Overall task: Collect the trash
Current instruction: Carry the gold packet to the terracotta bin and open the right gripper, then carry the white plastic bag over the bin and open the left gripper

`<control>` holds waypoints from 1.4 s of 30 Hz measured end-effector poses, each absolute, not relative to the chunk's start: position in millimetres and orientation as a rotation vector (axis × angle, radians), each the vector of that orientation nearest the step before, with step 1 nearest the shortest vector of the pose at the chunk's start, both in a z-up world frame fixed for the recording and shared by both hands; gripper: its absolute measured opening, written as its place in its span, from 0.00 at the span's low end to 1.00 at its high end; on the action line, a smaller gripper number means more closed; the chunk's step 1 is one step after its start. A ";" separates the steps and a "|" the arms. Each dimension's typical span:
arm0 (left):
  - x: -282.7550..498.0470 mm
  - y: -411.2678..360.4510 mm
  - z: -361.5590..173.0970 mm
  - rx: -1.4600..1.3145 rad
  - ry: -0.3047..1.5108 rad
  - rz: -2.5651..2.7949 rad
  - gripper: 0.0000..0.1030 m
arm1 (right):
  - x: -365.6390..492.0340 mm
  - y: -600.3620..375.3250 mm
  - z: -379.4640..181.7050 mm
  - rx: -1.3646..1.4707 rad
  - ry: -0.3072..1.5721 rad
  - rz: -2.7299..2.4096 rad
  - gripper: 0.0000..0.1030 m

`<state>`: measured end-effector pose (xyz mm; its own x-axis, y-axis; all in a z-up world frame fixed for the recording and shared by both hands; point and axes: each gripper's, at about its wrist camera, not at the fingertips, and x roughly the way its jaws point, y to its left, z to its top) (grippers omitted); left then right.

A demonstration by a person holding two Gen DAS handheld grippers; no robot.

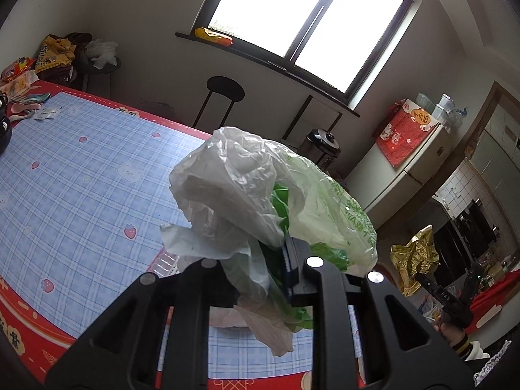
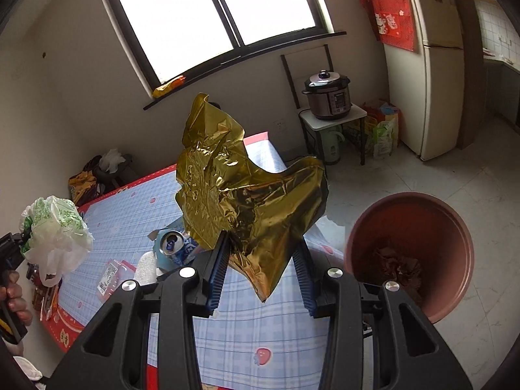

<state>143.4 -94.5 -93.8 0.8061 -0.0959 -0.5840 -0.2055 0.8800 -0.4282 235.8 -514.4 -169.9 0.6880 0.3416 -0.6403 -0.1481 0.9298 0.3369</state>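
Left wrist view: left tool nearly closed, clamping a crumpled white-green plastic bag above the blue checked surface; right tool with gold foil wrapper shows far right.

Right wrist view: right tool part open, pinching the wrapper above the surface's near edge. Brown bin sits on the floor just right of it, so the right hand is nearer the bin. A can remains on the surface.

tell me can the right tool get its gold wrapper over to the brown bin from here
Probably yes. The right tool holds the gold wrapper up above the table, and the brown bin stands open-topped on the floor just beyond the table edge, with nothing visible between them.
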 end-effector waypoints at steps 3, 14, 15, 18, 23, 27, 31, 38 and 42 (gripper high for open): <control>150.2 -126.9 -94.2 -0.488 0.642 0.039 0.22 | 231.6 -557.6 -179.6 0.294 0.780 0.205 0.38; 151.3 -198.1 -107.4 -0.465 0.698 0.072 0.22 | 240.4 -669.2 -240.3 0.373 0.882 0.042 0.38; 149.0 -200.9 -108.7 -0.465 0.701 0.083 0.22 | 245.2 -672.3 -245.9 0.378 0.892 0.038 0.38; 139.1 -206.4 -109.6 -0.465 0.705 0.118 0.22 | 263.0 -672.0 -259.6 0.395 0.918 0.051 0.38; 122.9 -208.3 -106.4 -0.468 0.702 0.181 0.22 | 290.1 -656.3 -273.0 0.419 0.953 0.103 0.39; 115.1 -209.0 -105.3 -0.471 0.706 0.211 0.22 | 304.5 -642.7 -276.9 0.407 0.973 0.100 0.52; 122.0 -210.0 -103.5 -0.470 0.712 0.204 0.22 | 306.8 -634.9 -271.0 0.368 0.968 0.112 0.74; 176.6 -242.3 -102.1 -0.405 0.752 0.061 0.22 | 281.3 -662.4 -246.6 0.391 0.907 0.039 0.92; 218.8 -280.9 -109.0 -0.346 0.797 -0.070 0.22 | 255.9 -679.2 -237.7 0.399 0.894 -0.009 0.95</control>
<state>218.8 -280.9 -109.0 0.7000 -0.1911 -0.6881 -0.0674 0.9415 -0.3301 255.9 -679.2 -237.7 0.6314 0.1565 -0.7595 0.1721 0.9267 0.3341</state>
